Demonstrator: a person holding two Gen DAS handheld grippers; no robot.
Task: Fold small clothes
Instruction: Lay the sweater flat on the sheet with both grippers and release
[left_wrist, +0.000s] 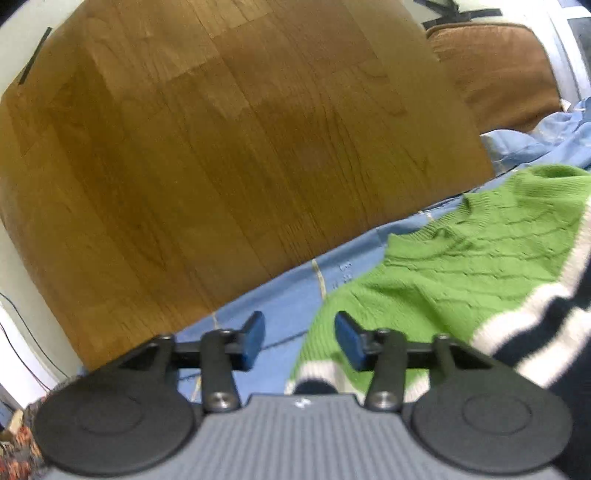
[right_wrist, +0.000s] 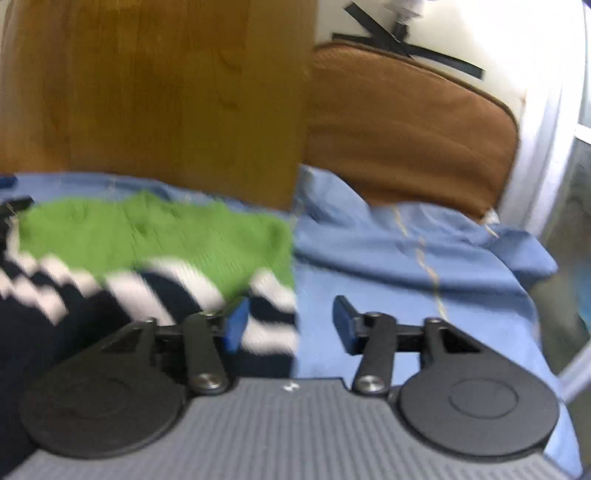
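A small knit sweater (left_wrist: 461, 258), green on top with white and navy stripes below, lies flat on a blue sheet (left_wrist: 280, 295). My left gripper (left_wrist: 300, 341) is open and empty, just above the sweater's left sleeve cuff (left_wrist: 314, 373). In the right wrist view the sweater (right_wrist: 155, 236) lies to the left. My right gripper (right_wrist: 288, 321) is open and empty over the sweater's right striped edge (right_wrist: 273, 295). The right wrist view is blurred.
A wooden headboard (left_wrist: 229, 147) stands behind the bed, also in the right wrist view (right_wrist: 155, 92). A brown cushion (right_wrist: 406, 136) leans at the back right. The blue sheet (right_wrist: 406, 266) is wrinkled to the right of the sweater. A white wall lies beyond.
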